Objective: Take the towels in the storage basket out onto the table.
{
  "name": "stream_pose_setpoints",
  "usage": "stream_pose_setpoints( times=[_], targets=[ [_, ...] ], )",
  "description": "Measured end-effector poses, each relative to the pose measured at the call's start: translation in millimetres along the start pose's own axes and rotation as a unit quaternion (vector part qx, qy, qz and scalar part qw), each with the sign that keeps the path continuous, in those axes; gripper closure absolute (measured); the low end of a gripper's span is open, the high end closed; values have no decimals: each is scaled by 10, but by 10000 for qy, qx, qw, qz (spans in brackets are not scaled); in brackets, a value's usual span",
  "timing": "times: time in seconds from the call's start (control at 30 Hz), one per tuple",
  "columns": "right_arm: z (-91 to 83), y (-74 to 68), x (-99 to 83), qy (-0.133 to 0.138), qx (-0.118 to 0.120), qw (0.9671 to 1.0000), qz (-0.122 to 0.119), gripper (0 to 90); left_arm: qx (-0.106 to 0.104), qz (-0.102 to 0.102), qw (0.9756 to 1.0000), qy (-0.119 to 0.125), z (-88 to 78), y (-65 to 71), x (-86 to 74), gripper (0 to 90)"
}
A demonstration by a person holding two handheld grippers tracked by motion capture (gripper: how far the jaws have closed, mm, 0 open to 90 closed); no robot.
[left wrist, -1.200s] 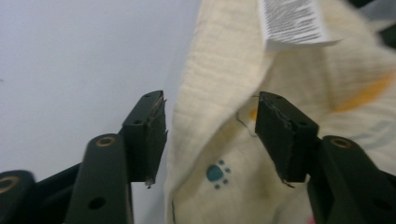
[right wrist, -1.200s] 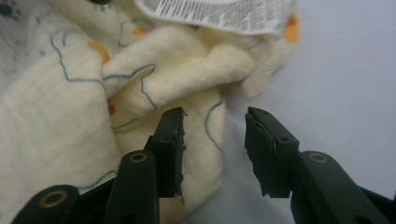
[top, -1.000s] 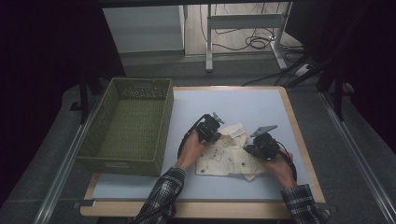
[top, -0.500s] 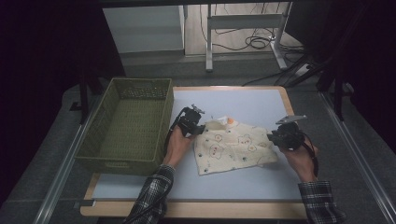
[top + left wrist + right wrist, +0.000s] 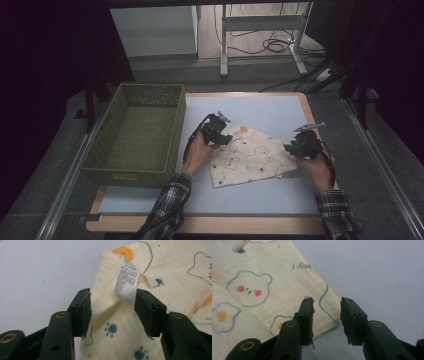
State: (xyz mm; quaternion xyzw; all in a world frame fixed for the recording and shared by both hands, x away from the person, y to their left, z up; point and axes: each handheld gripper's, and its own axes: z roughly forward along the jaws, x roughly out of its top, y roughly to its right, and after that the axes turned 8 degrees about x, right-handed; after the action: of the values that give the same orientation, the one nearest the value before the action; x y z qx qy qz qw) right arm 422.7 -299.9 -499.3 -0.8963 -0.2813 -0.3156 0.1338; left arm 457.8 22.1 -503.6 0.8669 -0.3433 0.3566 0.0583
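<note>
The cloth (image 5: 251, 154), bunched up a second ago, is now spread flat on the tabletop (image 5: 260, 110). Both jaws have just been opening: left hand-held gripper (image 5: 112, 312) and right hand-held gripper (image 5: 326, 317) are parted, nothing pinched.

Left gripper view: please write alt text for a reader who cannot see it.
A cream printed cotton cloth lies on a pale blue table, its white care label sticking up. The left gripper has just opened; its black jaws stand apart over the cloth's edge, gripping nothing.
</note>
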Motion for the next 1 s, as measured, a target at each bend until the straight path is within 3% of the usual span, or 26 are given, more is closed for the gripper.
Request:
stream_pose_setpoints(
  times=[0.13, 0.2, 0.23, 0.27, 0.3, 0.4, 0.5, 0.57, 0.63, 0.67, 0.7, 0.73, 0.77, 0.83, 0.9, 1.0],
  targets=[
    [77, 42, -72, 7, 30, 9999, 141, 589, 28, 42, 9999, -145, 158, 29, 27, 450],
    [72, 43, -91, 80, 40, 9997, 221, 689, 31, 2, 9996, -273, 237, 8, 17, 473],
    [66, 47, -99, 103, 129, 9996, 241, 742, -79, -168, 9996, -203, 250, -21, 7, 494],
    [69, 47, -106, 138, 188, 9994, 269, 797, -165, -342, 9991, -188, 262, -54, -1, 562],
    [66, 49, -109, 131, 276, 9991, 282, 854, -110, -427, 9989, -179, 262, -72, -7, 625],
    [68, 33, -89, 69, 297, 9992, 255, 873, -109, -444, 9988, -202, 235, -115, -10, 842],
    [26, 21, -13, 99, 253, 9995, 150, 875, 43, -414, 9991, 2, 115, -173, 22, 879],
    [-43, 30, 93, 234, 186, 9995, 81, 876, 266, -491, 9981, 268, -6, -244, 70, 879],
    [-121, 44, 256, 399, 104, 9991, 10, 875, 489, -633, 9960, 392, -98, -359, 129, 865],
    [-152, 54, 354, 533, 51, 9986, -25, 868, 611, -782, 9945, 328, -107, -417, 160, 800],
    [-173, 76, 453, 683, -16, 9976, -94, 818, 745, -889, 9930, 204, -107, -464, 183, 666],
    [-173, 103, 542, 754, -100, 9971, -91, 706, 824, -938, 9920, 166, -123, -494, 181, 607],
    [-155, 138, 628, 648, -181, 9977, -19, 674, 824, -938, 9920, 166, -123, -494, 181, 590],
    [-140, 149, 675, 556, -200, 9982, -34, 673, 612, -999, 9929, 204, -147, -475, 136, 529],
    [-123, 137, 644, 509, -61, 9987, -49, 668, 618, -848, 9944, 139, -138, -413, 97, 479],
    [-100, 108, 514, 375, 30, 9993, -60, 658, 445, -889, 9950, 71, -102, -320, 37, 398]
  ],
)
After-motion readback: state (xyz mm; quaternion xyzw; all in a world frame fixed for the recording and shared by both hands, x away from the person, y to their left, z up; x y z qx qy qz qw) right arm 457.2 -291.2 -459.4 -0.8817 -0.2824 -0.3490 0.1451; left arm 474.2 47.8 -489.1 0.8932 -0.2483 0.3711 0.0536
